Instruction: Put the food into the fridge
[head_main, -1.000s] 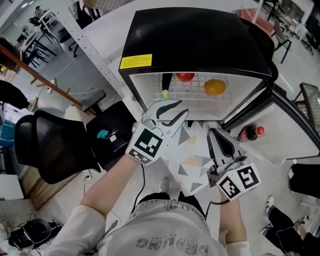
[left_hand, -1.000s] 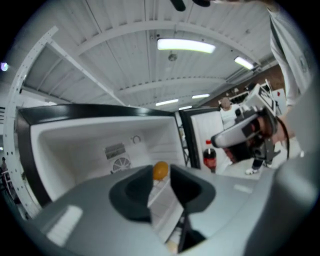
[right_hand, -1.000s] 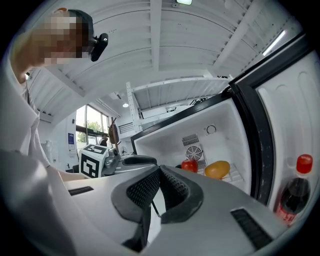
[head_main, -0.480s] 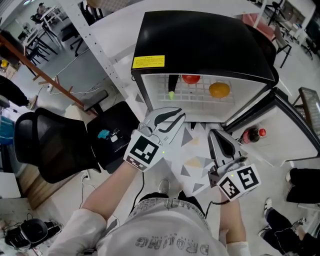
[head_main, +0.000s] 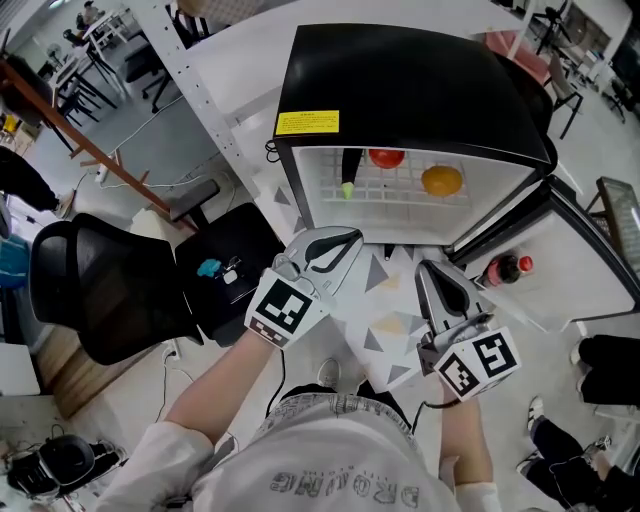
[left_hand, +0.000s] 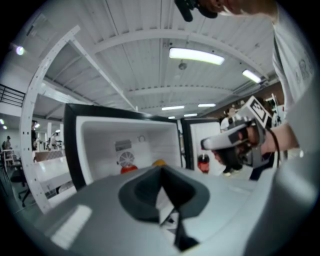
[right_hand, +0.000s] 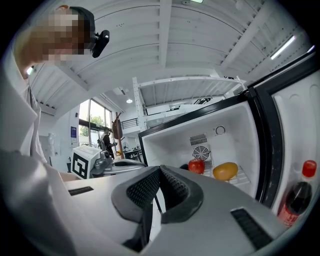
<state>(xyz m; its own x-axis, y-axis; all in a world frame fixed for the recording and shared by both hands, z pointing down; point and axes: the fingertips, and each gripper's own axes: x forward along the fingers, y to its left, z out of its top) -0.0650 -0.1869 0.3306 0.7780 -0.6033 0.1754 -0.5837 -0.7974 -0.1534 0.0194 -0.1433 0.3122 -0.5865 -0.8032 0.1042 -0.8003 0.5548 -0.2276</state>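
The black mini fridge (head_main: 410, 80) stands open, its door (head_main: 560, 250) swung out to the right. On its wire shelf lie a red fruit (head_main: 386, 157), an orange (head_main: 441, 180) and a dark green vegetable (head_main: 347, 172). A cola bottle (head_main: 500, 268) sits in the door. My left gripper (head_main: 345, 238) hangs just in front of the fridge opening, shut with nothing in it. My right gripper (head_main: 428, 268) is lower right, near the door, shut and empty too. In the right gripper view the red fruit (right_hand: 196, 166) and orange (right_hand: 225, 171) lie beyond the gripper (right_hand: 159, 170).
A black office chair (head_main: 110, 295) stands at the left. A white perforated rack post (head_main: 200, 90) runs beside the fridge. A black case with a teal item (head_main: 207, 268) lies between chair and fridge. A patterned mat (head_main: 390, 325) covers the floor below the grippers.
My left gripper has closed its jaws and drawn back a little from the fridge opening. The right gripper has stayed where it was.
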